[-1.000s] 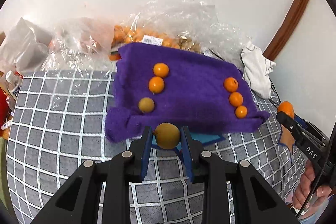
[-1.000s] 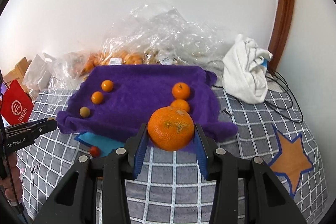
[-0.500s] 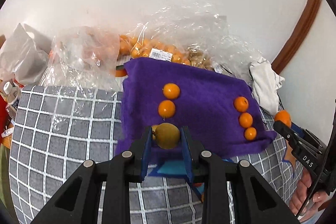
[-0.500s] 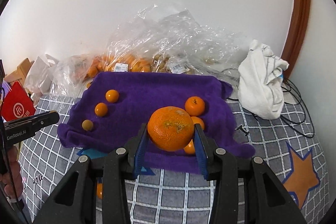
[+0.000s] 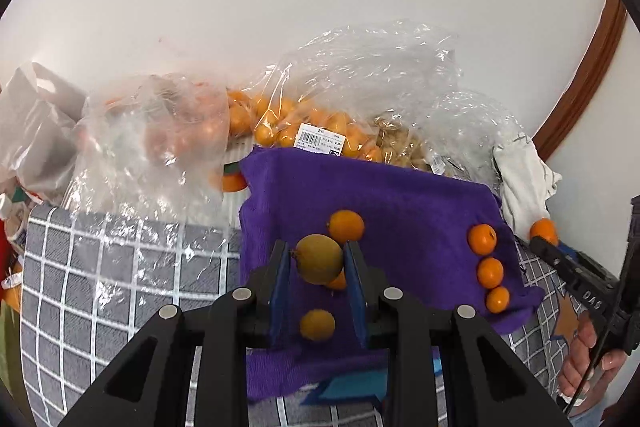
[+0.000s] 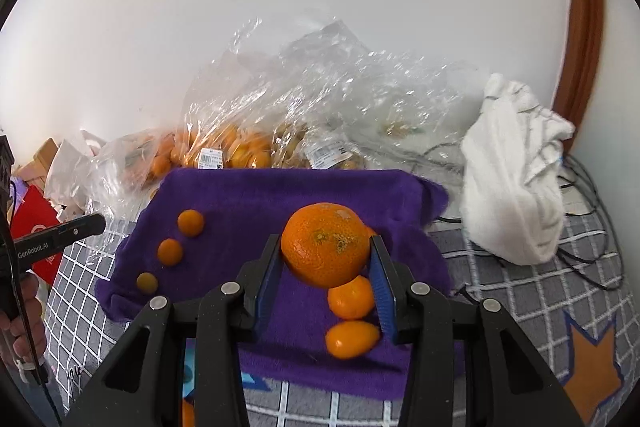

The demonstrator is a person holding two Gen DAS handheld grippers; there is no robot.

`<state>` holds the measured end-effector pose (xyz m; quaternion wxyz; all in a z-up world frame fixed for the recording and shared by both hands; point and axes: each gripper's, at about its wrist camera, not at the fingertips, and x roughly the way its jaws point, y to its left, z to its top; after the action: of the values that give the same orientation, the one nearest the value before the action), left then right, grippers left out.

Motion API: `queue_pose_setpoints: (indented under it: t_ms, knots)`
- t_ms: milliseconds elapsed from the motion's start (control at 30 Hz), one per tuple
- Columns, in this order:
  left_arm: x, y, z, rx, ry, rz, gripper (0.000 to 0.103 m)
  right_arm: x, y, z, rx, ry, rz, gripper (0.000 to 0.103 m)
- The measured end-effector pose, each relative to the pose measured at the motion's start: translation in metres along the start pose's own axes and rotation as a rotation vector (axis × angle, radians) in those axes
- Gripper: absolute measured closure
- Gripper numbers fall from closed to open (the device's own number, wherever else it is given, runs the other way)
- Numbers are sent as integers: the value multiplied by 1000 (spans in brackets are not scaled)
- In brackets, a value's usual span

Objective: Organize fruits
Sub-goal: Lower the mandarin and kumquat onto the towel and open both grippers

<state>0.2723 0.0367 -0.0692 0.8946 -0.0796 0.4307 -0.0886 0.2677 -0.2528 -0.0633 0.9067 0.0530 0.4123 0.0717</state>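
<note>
Carrying fruit over the purple cloth (image 5: 400,203): our left tool (image 5: 316,269) grips a yellowish fruit (image 5: 319,258), right tool (image 6: 325,261) a mandarin (image 6: 325,244); next, we extend each column.

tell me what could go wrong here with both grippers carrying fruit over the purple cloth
1. The big orange mandarin in the right gripper hangs over two small orange fruits; setting it down could knock them rolling.
2. The yellow-brown round fruit in the left gripper could bump the row under it on the purple cloth.
</note>
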Motion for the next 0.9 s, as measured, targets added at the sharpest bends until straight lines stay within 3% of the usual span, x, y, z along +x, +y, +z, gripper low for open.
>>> queue_pose_setpoints:
  t_ms: [333, 900]
  knots:
    - [42, -4, 4, 6, 58, 15, 77, 60, 28, -15, -87, 122, 32, 61]
    - [81, -4, 3, -4, 135, 64, 77, 93, 38, -25, -155, 206, 7, 61]
